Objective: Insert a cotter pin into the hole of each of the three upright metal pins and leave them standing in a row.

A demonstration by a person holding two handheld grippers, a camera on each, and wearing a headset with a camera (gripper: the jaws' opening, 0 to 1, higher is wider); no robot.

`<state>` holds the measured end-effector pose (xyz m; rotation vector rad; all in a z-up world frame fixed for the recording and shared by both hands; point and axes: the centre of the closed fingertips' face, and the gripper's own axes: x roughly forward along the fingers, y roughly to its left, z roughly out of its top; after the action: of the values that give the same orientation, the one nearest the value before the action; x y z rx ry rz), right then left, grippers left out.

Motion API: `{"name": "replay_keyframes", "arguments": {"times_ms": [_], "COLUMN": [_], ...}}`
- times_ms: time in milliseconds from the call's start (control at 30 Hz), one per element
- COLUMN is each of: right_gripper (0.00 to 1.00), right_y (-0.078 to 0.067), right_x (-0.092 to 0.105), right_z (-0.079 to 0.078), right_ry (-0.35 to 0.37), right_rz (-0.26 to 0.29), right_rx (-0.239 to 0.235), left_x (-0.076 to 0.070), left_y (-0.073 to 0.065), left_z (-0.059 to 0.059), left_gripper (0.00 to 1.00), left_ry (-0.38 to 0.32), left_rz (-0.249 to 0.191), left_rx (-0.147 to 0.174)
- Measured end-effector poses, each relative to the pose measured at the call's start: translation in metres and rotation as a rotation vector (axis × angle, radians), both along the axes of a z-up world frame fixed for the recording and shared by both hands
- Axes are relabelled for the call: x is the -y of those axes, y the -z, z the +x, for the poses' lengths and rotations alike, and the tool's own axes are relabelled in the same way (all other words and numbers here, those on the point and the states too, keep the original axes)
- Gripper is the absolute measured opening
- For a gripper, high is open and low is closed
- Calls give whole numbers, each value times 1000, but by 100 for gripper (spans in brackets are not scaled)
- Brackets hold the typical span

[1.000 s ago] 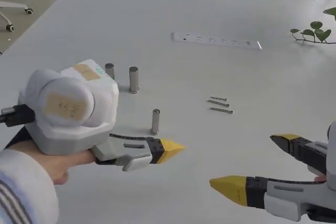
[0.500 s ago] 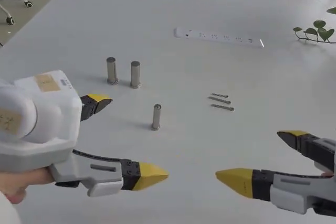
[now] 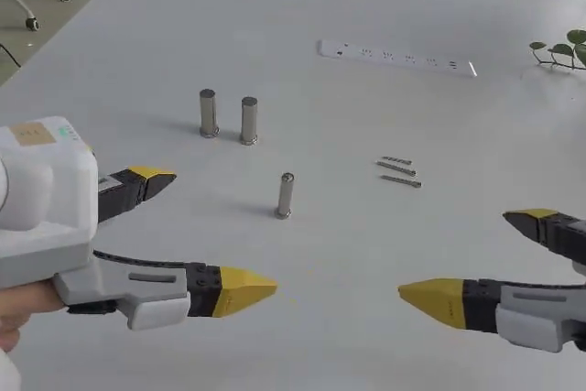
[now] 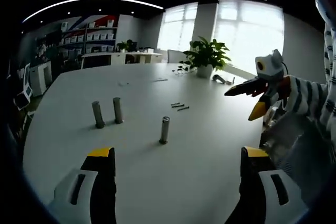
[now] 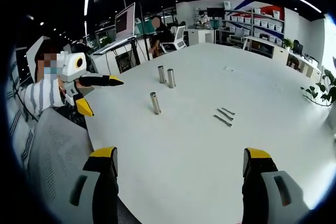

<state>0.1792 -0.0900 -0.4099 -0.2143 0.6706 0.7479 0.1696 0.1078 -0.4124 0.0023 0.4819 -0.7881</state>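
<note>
1. Lately, over the white tabletop (image 3: 302, 6), the left tool (image 3: 220, 231) has drawn back from the lone metal pin (image 3: 286, 195) toward the person. Its jaws are spread wide and hold nothing.
2. Right of that pin and nearer the person, the right tool (image 3: 455, 255) hovers with its jaws likewise spread and empty.
3. The lone metal pin stands upright and free of both tools, so I judge the inserting has not begun.
4. Two more metal pins (image 3: 249, 120) stand close together beyond the lone pin, to its left and out of line with it.
5. Three cotter pins (image 3: 399, 171) lie flat to the right of the lone pin, well apart from both tools; fetching one looks like the next need.
</note>
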Motion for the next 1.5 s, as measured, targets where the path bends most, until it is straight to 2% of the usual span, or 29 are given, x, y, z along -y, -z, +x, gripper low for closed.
{"name": "replay_keyframes", "arguments": {"times_ms": [33,67,100,200,267,333,433,667,800,933,1033,1100,1200,1333,1500], "right_gripper": [99,99,99,96,77,64,68,62,56,55,52,45,36,35,29], "right_y": [-1,-3,-4,-7,-9,-10,-15,-11,-10,-4,0,7,14,25,40], "right_x": [2,5,6,10,13,14,15,15,14,16,14,12,15,15,13], "right_z": [3,9,12,20,26,31,50,79,102,123,128,131,142,152,165], "right_ry": [-17,-39,-54,-86,-107,-118,-147,-222,-260,-296,-328,-368,-389,-425,-466], "right_rz": [-27,-64,-82,-98,-108,-121,-151,-227,-243,-286,-307,-329,-390,-437,-480], "right_rx": [15,58,75,72,59,47,94,78,84,75,63,48,47,34,9], "left_x": [-1,-3,-4,-4,-4,-4,-3,-4,-7,-9,-11,-12,-12,-14,-15], "left_y": [1,3,4,6,7,9,9,8,7,6,5,5,4,5,4], "left_z": [0,1,1,-1,-2,-3,-4,-3,-2,-3,-3,-3,-3,-4,-4], "left_gripper": [99,99,99,99,99,99,99,99,99,99,99,99,99,99,97], "left_ry": [-9,-18,-27,-32,-37,-36,-35,-47,-59,-67,-72,-74,-80,-87,-88], "left_rz": [-2,-3,-2,-6,-6,1,-1,-17,-25,-32,-32,-34,-36,-40,-43], "left_rx": [-9,-13,-16,-24,-28,-34,-35,-41,-43,-42,-43,-42,-41,-48,-48]}}
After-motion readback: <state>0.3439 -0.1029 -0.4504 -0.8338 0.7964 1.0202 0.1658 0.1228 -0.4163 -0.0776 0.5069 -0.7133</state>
